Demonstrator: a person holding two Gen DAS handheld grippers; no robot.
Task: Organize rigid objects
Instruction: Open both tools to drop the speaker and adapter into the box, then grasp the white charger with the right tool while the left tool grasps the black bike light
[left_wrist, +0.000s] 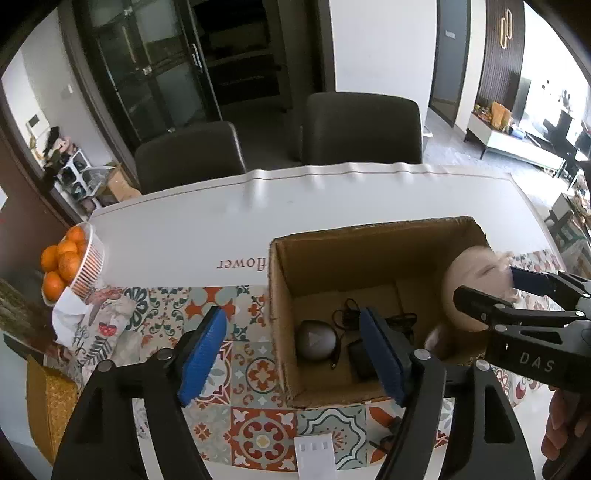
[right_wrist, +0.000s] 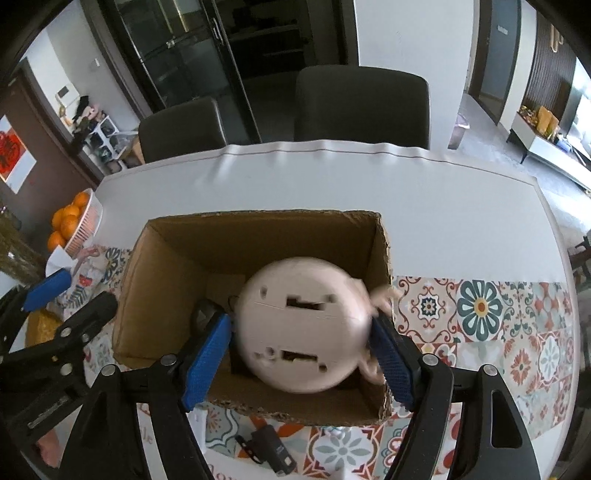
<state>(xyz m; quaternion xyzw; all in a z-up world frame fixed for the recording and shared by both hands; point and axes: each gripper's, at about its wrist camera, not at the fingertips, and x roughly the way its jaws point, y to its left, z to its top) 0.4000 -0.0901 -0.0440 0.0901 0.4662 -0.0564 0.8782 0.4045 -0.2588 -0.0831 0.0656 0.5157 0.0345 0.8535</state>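
Observation:
An open cardboard box stands on the patterned runner. Inside lie a grey round device, a black adapter and its cable. My right gripper is over the box; a round pale pink toy, blurred, sits between its blue pads, and I cannot tell whether they grip it. My left gripper is open and empty above the box's near left corner.
A white basket of oranges stands at the table's left edge. A white card and a small black object lie on the runner in front of the box. Two dark chairs stand behind the table.

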